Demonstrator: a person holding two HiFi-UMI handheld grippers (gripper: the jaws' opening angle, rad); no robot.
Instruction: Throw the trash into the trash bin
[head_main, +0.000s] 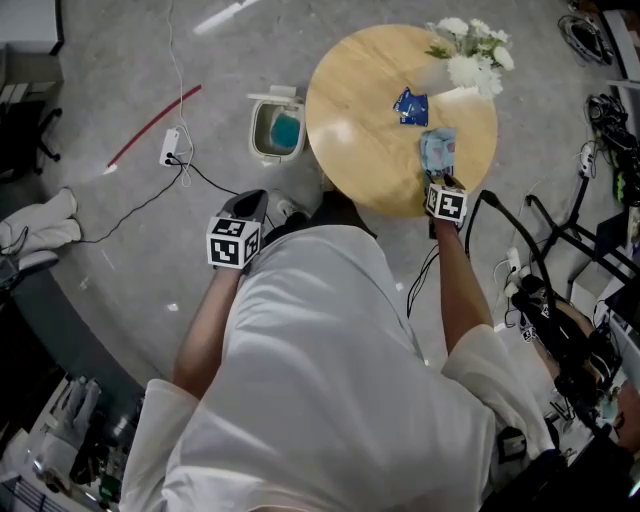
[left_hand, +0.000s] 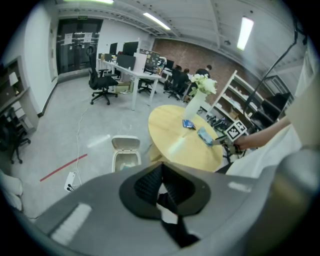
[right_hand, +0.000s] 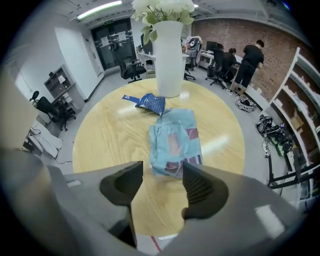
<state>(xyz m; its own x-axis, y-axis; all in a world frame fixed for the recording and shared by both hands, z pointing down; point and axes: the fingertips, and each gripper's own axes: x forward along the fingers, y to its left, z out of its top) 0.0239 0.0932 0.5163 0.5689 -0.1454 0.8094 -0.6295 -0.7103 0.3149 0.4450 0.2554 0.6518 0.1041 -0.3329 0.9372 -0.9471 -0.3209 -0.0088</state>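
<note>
A round desk of pale wood (head_main: 360, 150) carries two pieces of trash. One is a crumpled light-blue plastic packet with red print (right_hand: 175, 142), lying flat near the desk's edge closest to the person. The other is a smaller dark-blue wrapper (right_hand: 149, 102), just beyond it and towards a tall white vase of white flowers (right_hand: 168, 60).

The right gripper (right_hand: 162, 170) points steeply down over the near end of the light-blue packet. Its dark fingers (right_hand: 202, 189) stand wide apart, with the packet's near edge lying between their tips and neither pad pressing on it.

The left gripper (left_hand: 161, 187) hangs off the desk at the person's left, above the grey floor. Its fingers (left_hand: 145, 185) are closed together, and nothing can be made out between them.

A small white trash bin with its lid open (head_main: 257, 130) stands on the floor just beside the desk, on the left gripper's side. Something blue (head_main: 286, 130) already lies inside it. A red strip of tape (head_main: 155, 125) and a white power strip (head_main: 170, 147) lie on the floor farther out.
</note>
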